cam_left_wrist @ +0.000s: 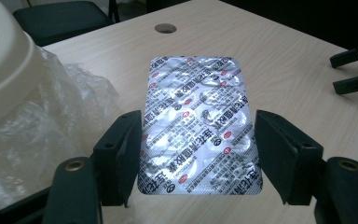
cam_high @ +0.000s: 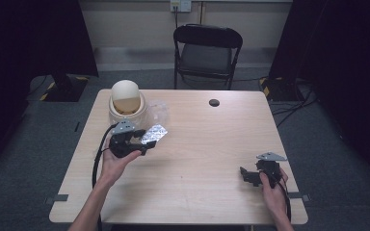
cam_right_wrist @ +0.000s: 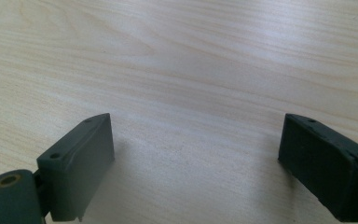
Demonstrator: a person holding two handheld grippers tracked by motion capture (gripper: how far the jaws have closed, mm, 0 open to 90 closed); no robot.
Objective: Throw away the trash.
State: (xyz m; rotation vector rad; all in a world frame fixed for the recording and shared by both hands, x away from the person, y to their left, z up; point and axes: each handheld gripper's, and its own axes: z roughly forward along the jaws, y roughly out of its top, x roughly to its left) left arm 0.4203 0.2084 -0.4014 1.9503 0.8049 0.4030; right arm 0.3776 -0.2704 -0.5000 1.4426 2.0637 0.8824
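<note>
On the left half of the bench [cam_high: 197, 163], close by the cream lidded pot [cam_high: 125, 101] and its crinkled clear plastic wrap [cam_left_wrist: 51, 112]: a foil blister pack [cam_left_wrist: 198, 123], flat on the wood, foil side up. Straddled by the left hand-held gripper [cam_left_wrist: 198, 154], jaws spread wide, one on either long edge of the pack, nothing gripped yet; whether the left pad touches the edge, hard to say. Likely step: lining up to pinch the pack across its width. Next move, by that reading: jaws down to the wood and closed evenly, or the thin sheet may skid or buckle. Wrap just beside the left jaw, easy to snag. Off to the right, near the front edge: right hand-held gripper [cam_high: 250, 175], wide open, empty, over bare wood. Farther back: a small dark hole [cam_high: 214, 102] and a folding chair [cam_high: 207, 53], neither in the way.
</note>
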